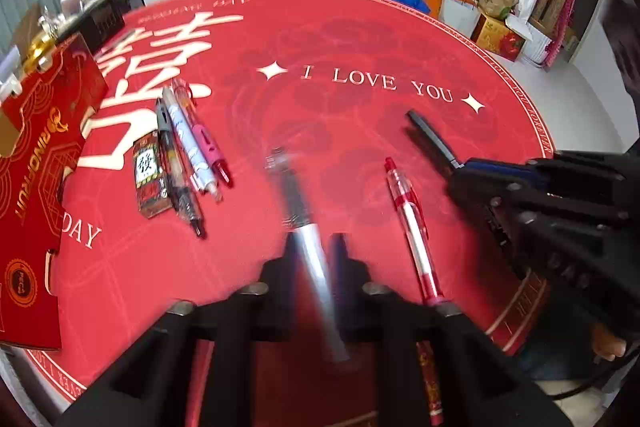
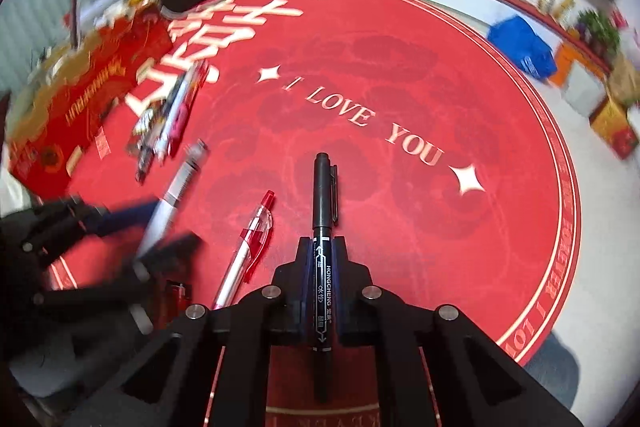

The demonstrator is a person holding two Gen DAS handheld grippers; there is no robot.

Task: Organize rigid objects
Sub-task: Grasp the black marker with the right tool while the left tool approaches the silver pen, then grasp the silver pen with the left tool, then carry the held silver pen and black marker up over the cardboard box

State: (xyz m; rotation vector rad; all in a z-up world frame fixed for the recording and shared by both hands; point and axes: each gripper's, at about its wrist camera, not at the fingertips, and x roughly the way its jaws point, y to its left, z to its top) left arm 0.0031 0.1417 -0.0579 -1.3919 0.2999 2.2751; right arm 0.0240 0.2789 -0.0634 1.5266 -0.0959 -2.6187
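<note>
On the round red printed mat (image 1: 360,39), left of the clear red plastic pen (image 1: 412,223), the left tool (image 1: 316,247) clamps a white-barrelled silver-capped pen (image 1: 308,243); right of it, the right tool (image 2: 322,247) grips a black marker (image 2: 323,211).

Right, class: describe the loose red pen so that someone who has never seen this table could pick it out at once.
Start at the round red tablecloth printed "I LOVE YOU". Near its front edge, between the two black tongs, a clear-barrelled pen with red cap and clip lies flat and untouched. Its neighbours are both gripped: a silver-white pen on one side, a black marker on the other.
</note>
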